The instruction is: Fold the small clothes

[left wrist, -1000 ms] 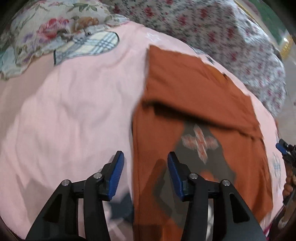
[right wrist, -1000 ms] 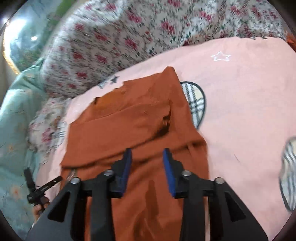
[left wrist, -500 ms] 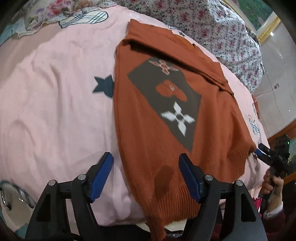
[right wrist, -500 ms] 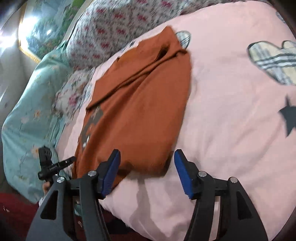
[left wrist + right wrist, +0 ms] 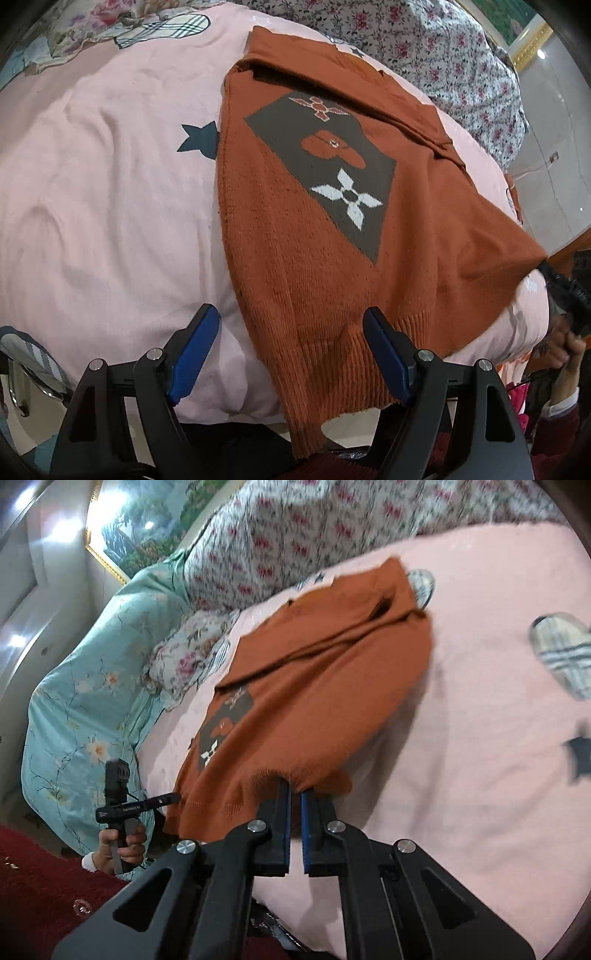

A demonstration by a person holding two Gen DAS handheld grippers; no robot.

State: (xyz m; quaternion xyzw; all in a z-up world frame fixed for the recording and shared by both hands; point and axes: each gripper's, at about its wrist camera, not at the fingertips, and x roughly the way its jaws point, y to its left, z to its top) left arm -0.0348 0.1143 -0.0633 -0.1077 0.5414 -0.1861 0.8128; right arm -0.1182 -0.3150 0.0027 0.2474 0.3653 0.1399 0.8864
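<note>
now clamped shut, right gripper (image 5: 295,794) on sweater (image 5: 314,258) near hem, left gripper (image 5: 291,343) just widened, astride hem's left corner, ungripped; ready for lifting fold.

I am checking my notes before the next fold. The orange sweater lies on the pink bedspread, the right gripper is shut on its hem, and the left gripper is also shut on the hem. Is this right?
Not quite. The left gripper is open, its jaws standing wide around the hem of the orange sweater, as the left wrist view shows. The rest holds: the sweater lies on the pink bedspread, and the right gripper is shut on its hem.
</note>
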